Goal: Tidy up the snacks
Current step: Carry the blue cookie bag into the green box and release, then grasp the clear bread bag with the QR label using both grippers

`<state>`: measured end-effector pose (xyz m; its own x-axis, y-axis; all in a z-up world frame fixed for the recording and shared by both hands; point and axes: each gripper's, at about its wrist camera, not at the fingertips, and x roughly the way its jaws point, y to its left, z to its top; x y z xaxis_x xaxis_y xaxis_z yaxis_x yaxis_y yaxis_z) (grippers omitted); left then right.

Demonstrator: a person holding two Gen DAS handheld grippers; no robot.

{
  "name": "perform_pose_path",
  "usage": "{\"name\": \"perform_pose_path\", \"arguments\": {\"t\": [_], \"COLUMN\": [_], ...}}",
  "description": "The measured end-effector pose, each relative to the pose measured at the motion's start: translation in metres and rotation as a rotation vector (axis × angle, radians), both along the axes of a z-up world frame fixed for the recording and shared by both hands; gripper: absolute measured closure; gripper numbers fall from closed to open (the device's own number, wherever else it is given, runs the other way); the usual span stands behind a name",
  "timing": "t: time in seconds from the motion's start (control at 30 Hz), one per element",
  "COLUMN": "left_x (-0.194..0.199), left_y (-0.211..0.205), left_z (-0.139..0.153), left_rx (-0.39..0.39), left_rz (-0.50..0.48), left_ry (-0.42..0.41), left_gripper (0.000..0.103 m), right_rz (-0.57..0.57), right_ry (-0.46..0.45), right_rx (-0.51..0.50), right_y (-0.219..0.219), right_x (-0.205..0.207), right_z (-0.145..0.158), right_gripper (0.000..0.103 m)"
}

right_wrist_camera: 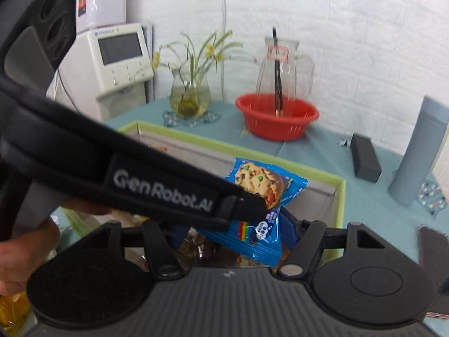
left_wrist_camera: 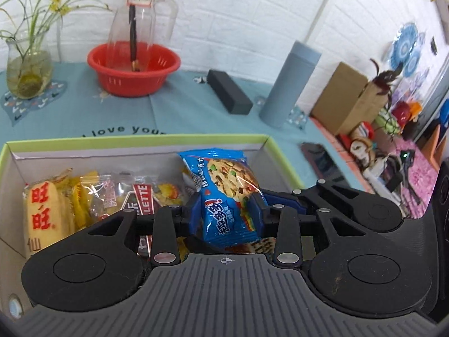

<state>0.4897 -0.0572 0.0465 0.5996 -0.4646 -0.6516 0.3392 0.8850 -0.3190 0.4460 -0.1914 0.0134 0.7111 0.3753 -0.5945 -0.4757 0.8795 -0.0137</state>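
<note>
My left gripper point(left_wrist_camera: 226, 214) is shut on a blue cookie packet point(left_wrist_camera: 224, 196) and holds it upright over the green-rimmed box point(left_wrist_camera: 140, 139). Inside the box lie several snacks: a yellow rice-cracker pack point(left_wrist_camera: 46, 216) at the left and clear and red wrappers point(left_wrist_camera: 134, 196) beside it. In the right wrist view my right gripper point(right_wrist_camera: 235, 230) is shut on a blue cookie packet point(right_wrist_camera: 261, 196) over the same box point(right_wrist_camera: 341, 196). The black strap of the left gripper point(right_wrist_camera: 140, 179) crosses in front and hides the right gripper's left finger.
On the teal tablecloth behind the box stand a red basket point(left_wrist_camera: 133, 68) with a glass pitcher point(left_wrist_camera: 140, 22) in it, a plant vase point(left_wrist_camera: 28, 67), a black case point(left_wrist_camera: 228, 91) and a grey-blue bottle point(left_wrist_camera: 289, 84). A phone point(left_wrist_camera: 320, 157) lies right of the box.
</note>
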Motion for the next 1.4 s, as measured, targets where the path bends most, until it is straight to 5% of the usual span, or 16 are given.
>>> {"name": "perform_pose_path", "arguments": {"t": [0.3, 0.53, 0.7, 0.77, 0.97, 1.13, 1.4], "left_x": [-0.048, -0.116, -0.162, -0.178, -0.210, -0.217, -0.209], "left_y": [0.003, 0.009, 0.011, 0.011, 0.011, 0.011, -0.014], "left_z": [0.025, 0.050, 0.051, 0.049, 0.024, -0.019, -0.046], "left_rx": [0.011, -0.021, -0.004, -0.004, -0.014, -0.109, -0.186], "left_rz": [-0.010, -0.037, 0.001, 0.007, -0.010, -0.039, -0.120], "left_ry": [-0.109, -0.168, -0.193, -0.187, -0.127, 0.044, 0.175], "left_gripper": [0.060, 0.054, 0.049, 0.049, 0.043, 0.045, 0.051], "right_rz": [-0.015, -0.033, -0.082, -0.103, -0.218, -0.270, -0.275], "right_ry": [-0.062, -0.161, -0.170, -0.150, -0.101, -0.031, -0.011], "right_rx": [0.001, 0.023, 0.041, 0.058, 0.081, 0.104, 0.117], "right_y": [-0.004, -0.014, -0.027, -0.035, -0.057, -0.067, -0.069], "right_x": [-0.029, -0.110, -0.172, -0.191, -0.247, -0.283, -0.289], "right_z": [0.011, 0.045, 0.044, 0.038, 0.010, -0.018, -0.030], "right_gripper": [0.010, 0.010, 0.009, 0.000, 0.000, 0.000, 0.000]}}
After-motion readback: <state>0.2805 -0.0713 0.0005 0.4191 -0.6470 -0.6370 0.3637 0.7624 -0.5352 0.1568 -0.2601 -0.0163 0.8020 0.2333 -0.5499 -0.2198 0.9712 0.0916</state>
